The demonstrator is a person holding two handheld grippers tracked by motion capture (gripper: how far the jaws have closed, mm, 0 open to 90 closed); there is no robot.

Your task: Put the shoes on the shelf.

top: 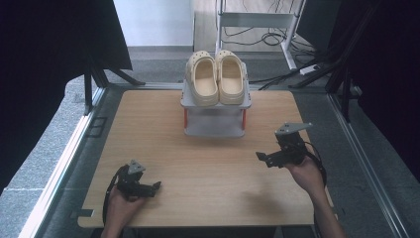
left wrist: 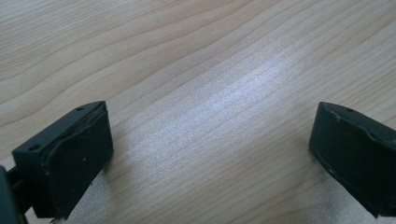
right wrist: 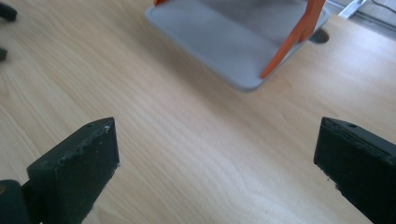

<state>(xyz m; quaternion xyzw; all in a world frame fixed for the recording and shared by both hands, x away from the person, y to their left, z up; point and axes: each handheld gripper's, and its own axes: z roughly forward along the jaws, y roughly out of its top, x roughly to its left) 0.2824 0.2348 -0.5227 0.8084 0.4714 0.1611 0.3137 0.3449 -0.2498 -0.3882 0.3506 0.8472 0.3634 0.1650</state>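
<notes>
Pair of cream-coloured foam clogs (top: 218, 76): seated side by side on the top tier of a small grey two-tier shoe rack with orange uprights (top: 216, 117), toes towards the person, heels at the far edge. The rack stands at the far middle of the light wooden desk (top: 163, 134). Placement judged deliberate: the pair is squared on the shelf, neither clog overhanging.

Left gripper (top: 148, 188): held low at the near left of the desk, pointing right across the board. The left gripper view shows its jaws spread wide over bare wood grain, nothing between them.

Right gripper (top: 263, 157): held at the near right, raised slightly, aimed leftward and towards the rack. The right gripper view shows its jaws released and empty, with the rack's lower grey shelf (right wrist: 233, 44) and one orange upright (right wrist: 293, 39) ahead.

Both grippers stand well apart from the clogs and the rack. Judgement: no grasp in hand; the right gripper is the better placed to approach the rack
</notes>
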